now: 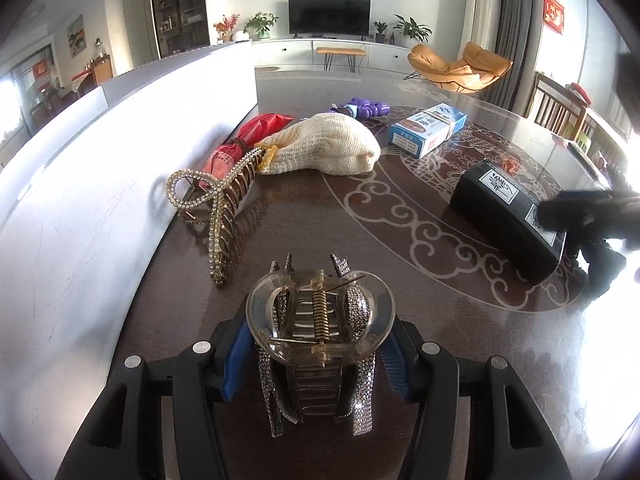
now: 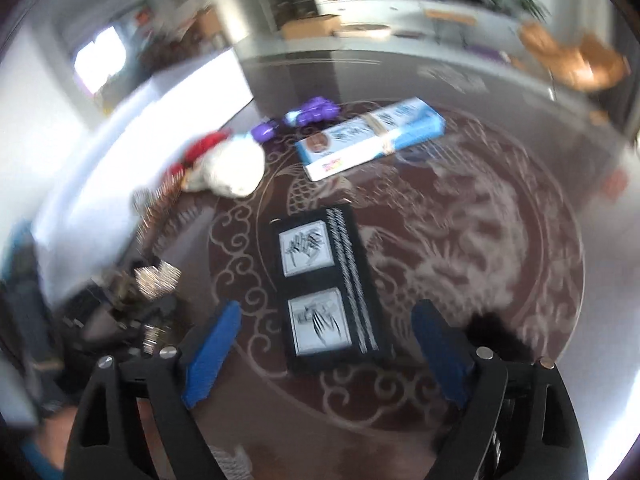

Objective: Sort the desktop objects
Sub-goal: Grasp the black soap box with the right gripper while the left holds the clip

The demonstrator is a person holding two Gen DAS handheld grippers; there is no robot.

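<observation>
- Clear clip (image 1: pixel 320 332) sits clamped between the left gripper's (image 1: pixel 318 360) blue pads, near the bench's (image 1: pixel 400 280) left edge beside the gold clip (image 1: pixel 216 216).
- Right gripper (image 2: pixel 326 350) hangs wide open, empty, over the black box (image 2: pixel 326 284); I judge grasping it comes next, straddling its long sides.

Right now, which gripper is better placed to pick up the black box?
Right. The right gripper is open with the black box between its fingers; the left gripper already holds a clear hair claw.

Setting: home living room. Evidence: television (image 1: pixel 329 14) on low white cabinet (image 1: pixel 328 50), orange lounge chair (image 1: pixel 460 66), potted plants (image 1: pixel 261 24).
</observation>
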